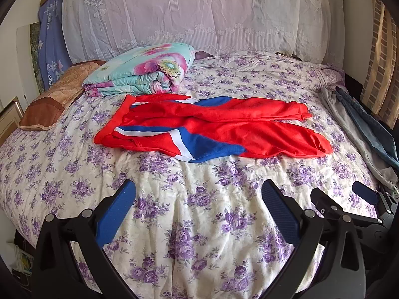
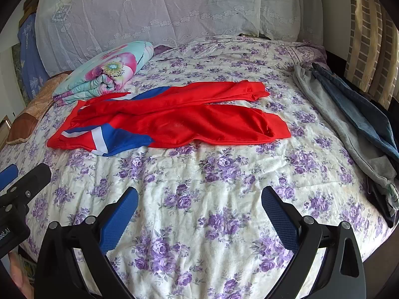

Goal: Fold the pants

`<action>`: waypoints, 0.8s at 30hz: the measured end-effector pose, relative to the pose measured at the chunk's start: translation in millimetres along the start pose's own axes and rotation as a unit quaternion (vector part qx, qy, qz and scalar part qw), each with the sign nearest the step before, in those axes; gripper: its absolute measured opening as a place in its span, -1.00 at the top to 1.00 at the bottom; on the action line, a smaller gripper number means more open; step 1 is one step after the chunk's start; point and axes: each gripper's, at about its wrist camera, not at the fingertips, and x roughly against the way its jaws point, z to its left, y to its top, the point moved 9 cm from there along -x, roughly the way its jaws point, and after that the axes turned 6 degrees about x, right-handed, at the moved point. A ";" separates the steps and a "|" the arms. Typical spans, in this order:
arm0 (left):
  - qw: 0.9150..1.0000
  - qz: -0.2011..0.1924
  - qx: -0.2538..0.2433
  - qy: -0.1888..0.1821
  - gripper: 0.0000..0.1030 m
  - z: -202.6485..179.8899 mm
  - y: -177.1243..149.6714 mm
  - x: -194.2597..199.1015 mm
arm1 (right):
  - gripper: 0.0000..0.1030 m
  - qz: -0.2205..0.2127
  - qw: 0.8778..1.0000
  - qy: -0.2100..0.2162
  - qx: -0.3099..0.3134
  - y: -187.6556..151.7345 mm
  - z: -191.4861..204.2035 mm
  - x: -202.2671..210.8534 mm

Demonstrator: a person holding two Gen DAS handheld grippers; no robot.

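Note:
Red pants [image 1: 224, 127] with blue and white side panels lie spread across the bed, waistband to the left and both legs running to the right; in the right wrist view the same pants [image 2: 179, 122] lie ahead and left. My left gripper [image 1: 198, 191] hovers open above the flowered bedspread, short of the pants, nothing between its blue pads. My right gripper [image 2: 199, 196] is likewise open and empty over the near part of the bed. Each gripper shows at the edge of the other's view: the right gripper [image 1: 336, 194] and the left gripper [image 2: 25, 174].
A folded floral quilt [image 1: 142, 69] and a brown pillow [image 1: 57, 97] sit at the bed's far left. Grey and denim garments [image 2: 354, 124] lie along the right edge. A lace-covered headboard [image 1: 199, 15] stands behind. The bedspread [image 2: 212, 174] stretches between grippers and pants.

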 end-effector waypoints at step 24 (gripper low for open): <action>1.000 0.008 -0.001 0.000 -0.91 2.2 -7.9 -5.1 | -0.93 0.006 1.000 0.001 0.005 -1.6 4.6 -3.3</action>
